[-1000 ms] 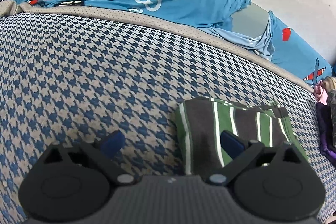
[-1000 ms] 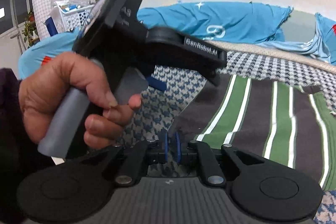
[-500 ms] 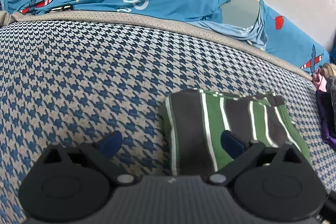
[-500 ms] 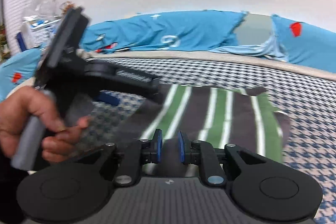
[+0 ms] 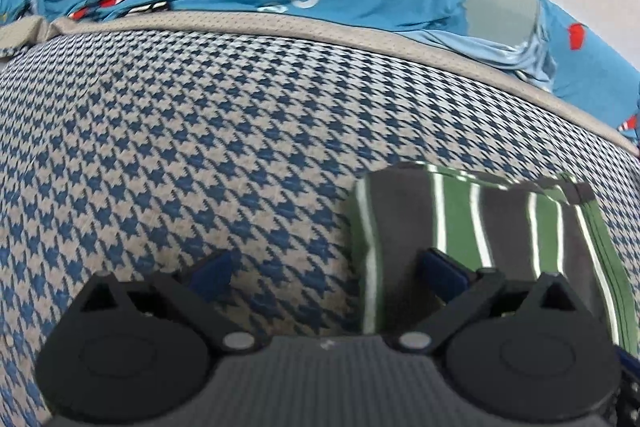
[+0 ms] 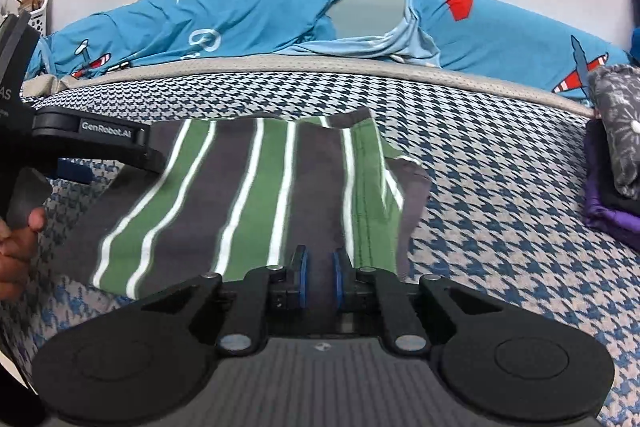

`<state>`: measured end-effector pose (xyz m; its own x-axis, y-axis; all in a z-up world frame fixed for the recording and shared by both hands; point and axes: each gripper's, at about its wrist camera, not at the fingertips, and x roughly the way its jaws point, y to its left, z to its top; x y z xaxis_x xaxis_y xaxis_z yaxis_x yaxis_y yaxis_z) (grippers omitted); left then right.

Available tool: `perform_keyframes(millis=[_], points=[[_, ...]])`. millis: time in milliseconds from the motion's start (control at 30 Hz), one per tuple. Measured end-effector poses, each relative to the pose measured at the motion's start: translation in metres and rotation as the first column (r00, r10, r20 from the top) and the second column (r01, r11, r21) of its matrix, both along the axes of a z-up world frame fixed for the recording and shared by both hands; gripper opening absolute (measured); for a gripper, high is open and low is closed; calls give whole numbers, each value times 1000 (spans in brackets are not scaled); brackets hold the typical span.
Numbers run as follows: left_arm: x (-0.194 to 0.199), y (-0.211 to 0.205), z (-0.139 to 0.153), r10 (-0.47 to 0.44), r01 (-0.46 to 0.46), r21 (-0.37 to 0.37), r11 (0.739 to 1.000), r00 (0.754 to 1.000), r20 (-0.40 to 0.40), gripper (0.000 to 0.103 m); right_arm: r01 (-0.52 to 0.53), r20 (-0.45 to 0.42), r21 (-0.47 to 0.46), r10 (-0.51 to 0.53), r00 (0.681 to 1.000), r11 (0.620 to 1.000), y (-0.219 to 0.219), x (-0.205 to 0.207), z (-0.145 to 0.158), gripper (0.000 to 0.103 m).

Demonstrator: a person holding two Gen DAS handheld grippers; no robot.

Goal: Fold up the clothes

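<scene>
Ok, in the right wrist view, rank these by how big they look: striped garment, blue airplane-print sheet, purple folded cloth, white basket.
1. Blue airplane-print sheet and striped garment: similar area; the garment lies nearer the camera, so unranked.
2. Purple folded cloth, cut by the frame edge.
3. White basket, a sliver far off.

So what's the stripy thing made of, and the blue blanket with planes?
The stripy garment looks like soft knitted cotton: matte, limp, with a stitched hem. The blue blanket looks thinner and smoother, maybe stretchy jersey: it bunches into fine wrinkles, with printed planes. Both are guesses from looks.
</scene>
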<state>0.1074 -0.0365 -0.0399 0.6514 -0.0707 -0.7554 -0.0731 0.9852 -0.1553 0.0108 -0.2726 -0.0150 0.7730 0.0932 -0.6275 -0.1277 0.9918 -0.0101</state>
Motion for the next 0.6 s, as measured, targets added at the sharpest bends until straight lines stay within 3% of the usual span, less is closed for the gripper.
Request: perform_keyframes(millis=[133,333,600], points=[[1,0,1,35,-35,7,999,999,-9,103,22,-12,41,-22,1000,999,-8,1,1,8],[4,-9,18,57,-59,54,997,998,41,103,49,-16,68,-48,999,997,-13,-2,7,7],[3,-30,38,24,-27,30,999,996,85,103,64,19,119,-67,998,991,-23,-8,16,16]])
